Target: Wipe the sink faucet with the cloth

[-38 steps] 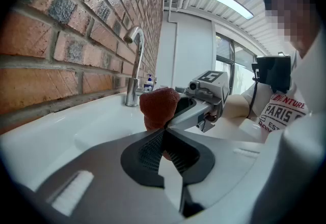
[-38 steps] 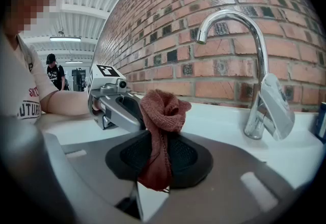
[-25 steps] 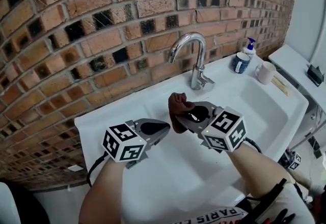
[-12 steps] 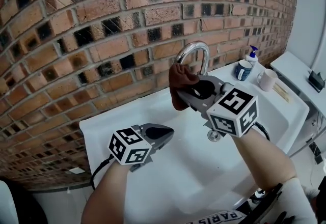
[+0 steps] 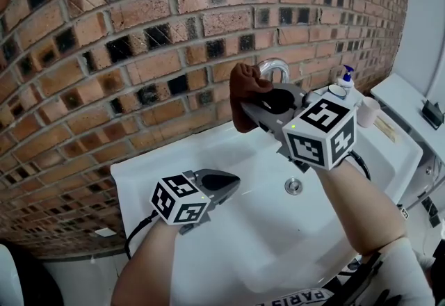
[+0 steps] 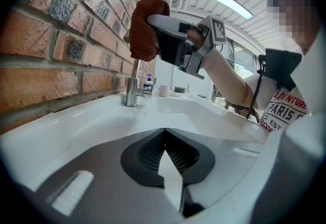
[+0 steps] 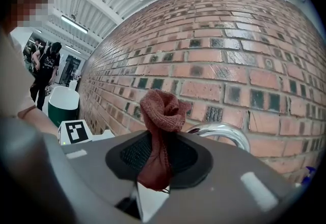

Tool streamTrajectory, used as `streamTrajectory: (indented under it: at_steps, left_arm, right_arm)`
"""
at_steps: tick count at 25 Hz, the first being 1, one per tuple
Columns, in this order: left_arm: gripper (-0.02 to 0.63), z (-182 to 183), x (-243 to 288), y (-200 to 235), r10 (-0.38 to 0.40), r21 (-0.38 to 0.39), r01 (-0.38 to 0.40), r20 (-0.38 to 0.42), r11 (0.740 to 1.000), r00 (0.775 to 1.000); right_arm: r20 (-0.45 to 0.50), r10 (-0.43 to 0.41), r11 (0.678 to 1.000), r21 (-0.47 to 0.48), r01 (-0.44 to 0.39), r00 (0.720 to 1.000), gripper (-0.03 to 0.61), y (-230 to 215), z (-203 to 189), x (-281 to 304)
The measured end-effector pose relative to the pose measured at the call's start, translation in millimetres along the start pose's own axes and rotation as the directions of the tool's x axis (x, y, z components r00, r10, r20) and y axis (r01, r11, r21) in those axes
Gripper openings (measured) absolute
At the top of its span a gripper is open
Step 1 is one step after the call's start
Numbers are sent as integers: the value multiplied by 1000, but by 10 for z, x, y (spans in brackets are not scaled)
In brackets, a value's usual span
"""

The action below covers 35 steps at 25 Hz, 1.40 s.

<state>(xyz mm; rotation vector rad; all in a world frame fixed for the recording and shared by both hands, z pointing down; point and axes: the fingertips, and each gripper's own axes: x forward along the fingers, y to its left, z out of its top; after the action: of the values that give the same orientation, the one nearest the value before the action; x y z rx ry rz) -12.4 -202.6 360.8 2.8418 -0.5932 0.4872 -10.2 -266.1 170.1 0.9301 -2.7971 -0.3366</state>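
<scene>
White sink basin (image 5: 229,242) spreads beneath both tools, its drain (image 5: 293,186) lying below the right one. Nearest the person, the left gripper (image 5: 233,179) hangs low over the basin's near part with its jaws pressed together and nothing between them (image 6: 164,134). Ahead of it and higher, the right gripper (image 5: 254,108) is raised, its jaws clamped on a reddish-brown cloth (image 5: 245,89). Most of the cloth bunches into a knot past the jaw tips (image 7: 162,111), with a short tail hanging back between the pads. That knot sits against the left side of the chrome faucet (image 5: 277,65) at the top of its arch, though true contact cannot be made out. Beyond the jaws the spout curves off to the right (image 7: 224,130). Behind the faucet rises a brick wall (image 5: 139,33), and farther right of the right gripper stands a soap bottle (image 5: 345,75).
</scene>
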Motion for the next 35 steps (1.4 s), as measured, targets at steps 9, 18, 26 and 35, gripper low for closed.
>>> streamTrajectory:
  at_steps: [9,18,26,35]
  left_arm:
    - [0,2,-4,-3,-1,0,1,0,1000,1000]
    - [0,-5,1,3,1,0,-1,-1,1000,1000]
    - [0,-1,2,3,0,0,0,0,1000,1000]
    - [0,-3,-2,2,0,1,0,0,1000,1000]
  right_arm:
    - [-17,-30,999,26,30,999,91,-167,-27,78]
    - [-31,-48,999,6,48,998,92,-209,-18,85]
    - [-17,-63,998,3,63,998,92,-300,87,34]
    - [33,-137,990,18,136,990,94,-634,284,-177]
